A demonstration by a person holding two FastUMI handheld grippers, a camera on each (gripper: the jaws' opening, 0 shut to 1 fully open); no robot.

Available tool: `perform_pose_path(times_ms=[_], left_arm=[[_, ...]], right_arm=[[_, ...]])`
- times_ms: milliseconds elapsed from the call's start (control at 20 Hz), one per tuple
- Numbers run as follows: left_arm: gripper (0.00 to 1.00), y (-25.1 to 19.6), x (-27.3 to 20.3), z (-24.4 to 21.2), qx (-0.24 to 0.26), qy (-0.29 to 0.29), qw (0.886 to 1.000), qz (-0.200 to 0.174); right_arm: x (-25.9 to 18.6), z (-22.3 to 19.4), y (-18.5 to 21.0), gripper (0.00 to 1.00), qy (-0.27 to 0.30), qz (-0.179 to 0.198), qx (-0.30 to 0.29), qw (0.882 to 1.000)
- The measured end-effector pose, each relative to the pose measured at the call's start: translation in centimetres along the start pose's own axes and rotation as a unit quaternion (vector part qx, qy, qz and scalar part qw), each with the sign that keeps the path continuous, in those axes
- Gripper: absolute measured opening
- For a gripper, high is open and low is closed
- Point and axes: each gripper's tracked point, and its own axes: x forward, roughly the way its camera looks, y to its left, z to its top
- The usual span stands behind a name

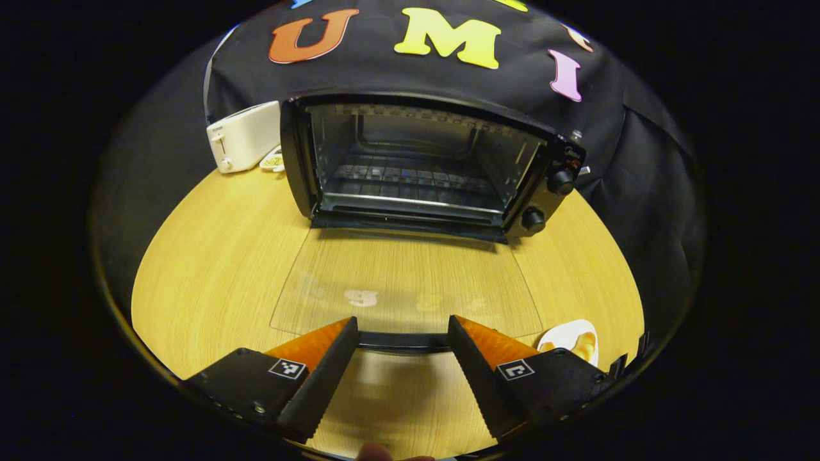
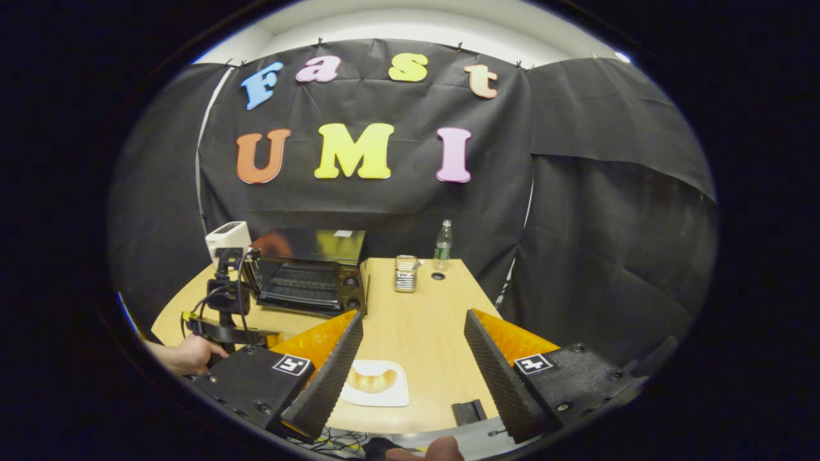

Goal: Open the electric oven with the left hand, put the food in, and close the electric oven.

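left gripper [image 1: 402,339]: fingers spread wide, nothing pinched; the door handle [image 1: 402,342] runs crosswise between the tips, and whether either finger touches it i cannot tell. glass door [image 1: 407,282] lies folded down flat over the table [image 1: 211,256], hinge at the far edge. beyond it the oven [image 1: 416,166] stands open, rack bare. toaster [image 1: 243,136] sits left of the oven

right gripper [image 2: 413,355]: fingers spread wide, holding nothing, hovering above the near table edge. bread [image 2: 373,379] lies on a white plate [image 2: 397,397] just ahead and below, closer to the left finger, long axis crosswise to the fingers. oven [image 2: 311,272] is farther off, ahead and to the left, mouth facing the near side

judgement: opening looks done; food not yet picked. the right gripper is nearer the bread; next move calls for dropping onto it with fingers astride its short width, then carrying ahead-left to the rack
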Motion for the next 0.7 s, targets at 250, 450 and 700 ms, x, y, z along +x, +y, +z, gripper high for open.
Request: perform_pose_path(times_ms=[250,450,700], left_arm=[[0.93,0.1,-4.2,2.9,0.007,-0.057,0.998,-0.006],[0.93,-1.1,-10.4,4.1,0.016,-0.123,0.992,-0.032],[0.93,-1.0,-18.5,5.2,0.032,-0.198,0.980,-0.017]], right_arm=[[-0.2,-0.2,0.6,0.99,0.000,0.016,-0.008,1.000],[0.6,-2.8,1.5,1.00,0.042,0.042,0.002,0.998],[3.4,-8.8,4.2,0.99,0.140,0.104,0.025,0.984]])
